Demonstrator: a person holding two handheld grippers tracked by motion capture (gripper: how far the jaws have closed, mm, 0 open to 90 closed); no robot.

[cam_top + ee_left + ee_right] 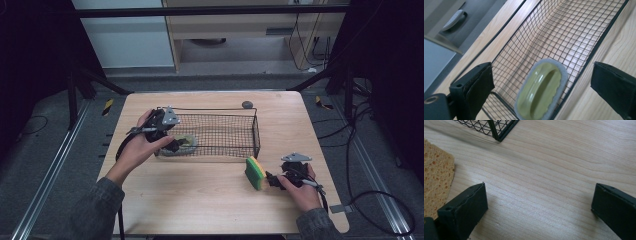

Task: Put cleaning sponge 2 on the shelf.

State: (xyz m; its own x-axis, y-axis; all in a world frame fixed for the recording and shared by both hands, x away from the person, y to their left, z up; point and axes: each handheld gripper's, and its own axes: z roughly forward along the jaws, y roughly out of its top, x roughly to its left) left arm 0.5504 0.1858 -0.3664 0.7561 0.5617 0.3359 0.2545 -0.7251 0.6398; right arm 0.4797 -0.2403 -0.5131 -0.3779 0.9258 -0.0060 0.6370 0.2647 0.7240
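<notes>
Two claws, both spread wide: left claw (541, 92) hovering over green scrubber (541, 90) lying inside wire basket (574, 30), apparently just dropped; right claw (539, 207) beside sponge (255, 173) on table (200, 200), poised for pickup.

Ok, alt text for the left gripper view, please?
A green-handled scrubber with a grey pad lies in a black wire basket on the wooden table. The left gripper has its black jaws open, one to each side of the scrubber, not touching it.
</notes>
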